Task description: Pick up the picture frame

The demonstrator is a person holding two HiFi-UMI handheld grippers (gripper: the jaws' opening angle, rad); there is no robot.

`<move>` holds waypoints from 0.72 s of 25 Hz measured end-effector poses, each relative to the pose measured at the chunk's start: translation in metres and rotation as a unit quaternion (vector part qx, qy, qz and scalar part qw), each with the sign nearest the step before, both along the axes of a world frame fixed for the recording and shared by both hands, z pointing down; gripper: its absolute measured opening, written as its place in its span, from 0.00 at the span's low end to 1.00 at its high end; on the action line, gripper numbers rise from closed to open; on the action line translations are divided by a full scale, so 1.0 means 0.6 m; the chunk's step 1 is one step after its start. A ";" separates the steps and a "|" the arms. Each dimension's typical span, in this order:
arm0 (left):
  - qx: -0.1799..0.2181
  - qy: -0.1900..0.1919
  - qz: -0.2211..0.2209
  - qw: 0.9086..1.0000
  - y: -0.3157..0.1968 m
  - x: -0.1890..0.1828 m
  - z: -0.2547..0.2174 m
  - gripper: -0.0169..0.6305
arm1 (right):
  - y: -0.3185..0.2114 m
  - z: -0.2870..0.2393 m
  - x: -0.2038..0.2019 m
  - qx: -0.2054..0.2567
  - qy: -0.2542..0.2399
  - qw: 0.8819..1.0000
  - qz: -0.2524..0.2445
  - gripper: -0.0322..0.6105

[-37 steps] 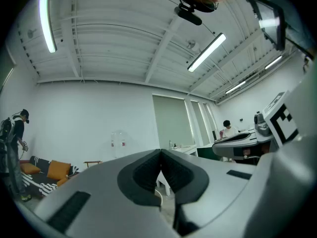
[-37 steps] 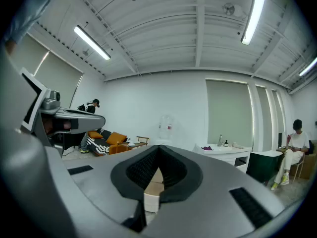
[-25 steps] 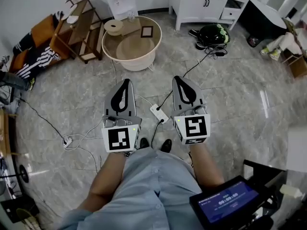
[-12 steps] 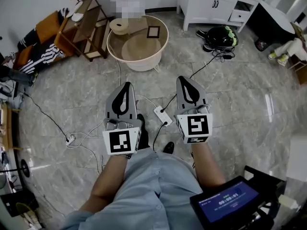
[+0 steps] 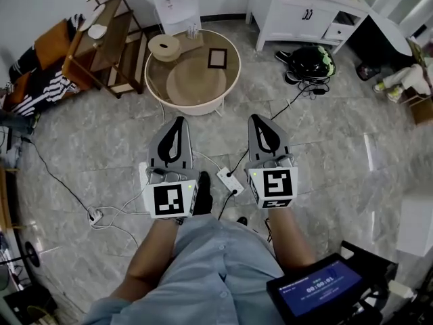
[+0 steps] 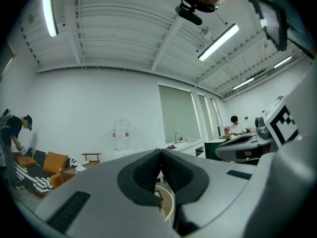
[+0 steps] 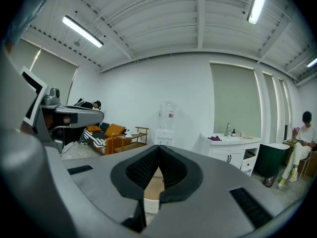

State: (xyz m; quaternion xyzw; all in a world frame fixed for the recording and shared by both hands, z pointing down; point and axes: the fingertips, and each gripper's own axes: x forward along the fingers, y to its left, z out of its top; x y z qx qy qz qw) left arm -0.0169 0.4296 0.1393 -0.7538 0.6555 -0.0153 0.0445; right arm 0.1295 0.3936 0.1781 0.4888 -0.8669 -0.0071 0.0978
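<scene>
A small dark picture frame (image 5: pixel 217 57) lies flat on the round glass-topped table (image 5: pixel 233 78) at the far middle of the head view. My left gripper (image 5: pixel 178 120) and right gripper (image 5: pixel 257 118) hang side by side over the floor, well short of the table, both pointing toward it. Each is shut with nothing between its pads. In the left gripper view the jaws (image 6: pixel 161 155) meet, with the table's pale rim (image 6: pixel 169 208) just below them. The right gripper (image 7: pixel 159 150) shows the same closed tips, the table (image 7: pixel 151 195) beneath.
A round wooden lid or bowl (image 5: pixel 164 47) also sits on the table. A power strip (image 5: pixel 226 179) and cables (image 5: pixel 115 202) lie on the marble floor by my feet. A wooden rack (image 5: pixel 108 39) stands left, a white cabinet (image 5: pixel 304 15) and a black helmet (image 5: pixel 308 63) right.
Both grippers and I have advanced across the floor toward the round table, which now sits nearer and lower in the head view. The jaws stayed closed throughout.
</scene>
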 end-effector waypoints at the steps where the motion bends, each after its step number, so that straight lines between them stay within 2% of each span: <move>1: -0.002 -0.004 0.004 1.000 -0.024 -0.019 0.002 0.04 | -0.022 -0.001 -0.019 0.000 -0.001 1.000 0.002 0.07; 6: 0.004 -0.009 0.024 1.000 -0.138 -0.103 -0.007 0.04 | -0.125 -0.011 -0.108 0.006 -0.001 1.000 0.013 0.07; 11: 0.017 -0.012 0.033 0.999 -0.211 -0.171 -0.021 0.04 | -0.192 -0.037 -0.159 0.023 0.002 0.999 0.031 0.07; 18: 0.017 -0.005 0.045 0.999 -0.251 -0.185 -0.018 0.04 | -0.230 -0.049 -0.165 0.031 0.018 0.998 0.047 0.07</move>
